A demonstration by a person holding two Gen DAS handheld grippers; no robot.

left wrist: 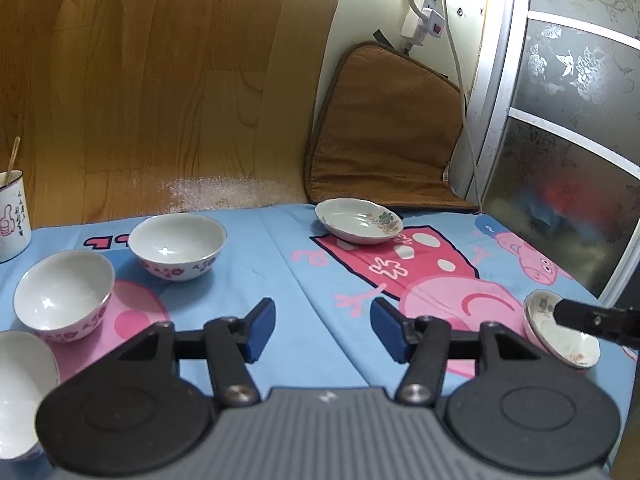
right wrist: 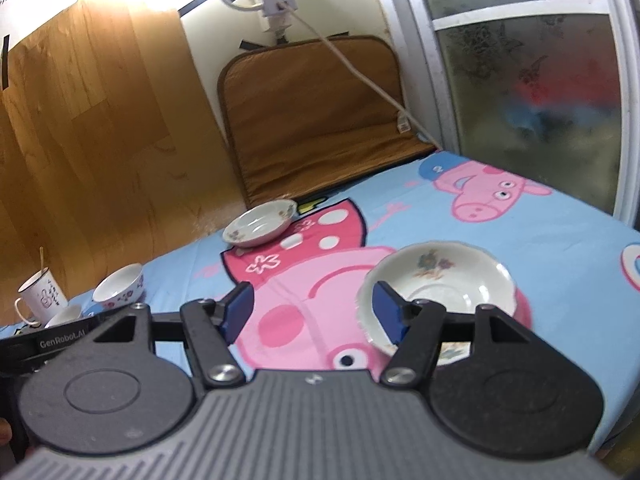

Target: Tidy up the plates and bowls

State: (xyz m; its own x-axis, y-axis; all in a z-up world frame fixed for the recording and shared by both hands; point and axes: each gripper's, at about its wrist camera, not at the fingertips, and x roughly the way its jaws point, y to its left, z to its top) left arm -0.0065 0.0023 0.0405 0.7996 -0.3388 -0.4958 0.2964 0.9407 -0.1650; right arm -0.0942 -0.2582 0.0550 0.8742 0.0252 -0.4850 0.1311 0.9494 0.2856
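Three white bowls with pink flowers stand at the left: one far (left wrist: 178,246), one nearer (left wrist: 64,294), one cut off at the edge (left wrist: 20,392). A shallow floral plate (left wrist: 358,220) lies at the back of the blue cartoon cloth (left wrist: 280,280); it also shows in the right wrist view (right wrist: 260,223). A second floral plate (right wrist: 440,288) sits tilted by my right gripper's (right wrist: 310,310) right finger, whose pad is at its near rim; the jaws are open and empty. In the left wrist view that plate (left wrist: 560,330) is at the right. My left gripper (left wrist: 322,330) is open and empty above the cloth.
A white mug (left wrist: 12,220) with a stick in it stands at the far left, also in the right wrist view (right wrist: 42,296). A brown cushion (left wrist: 384,136) leans on the back wall under a power strip (left wrist: 424,12) and cable. A frosted sliding door (left wrist: 572,128) bounds the right side.
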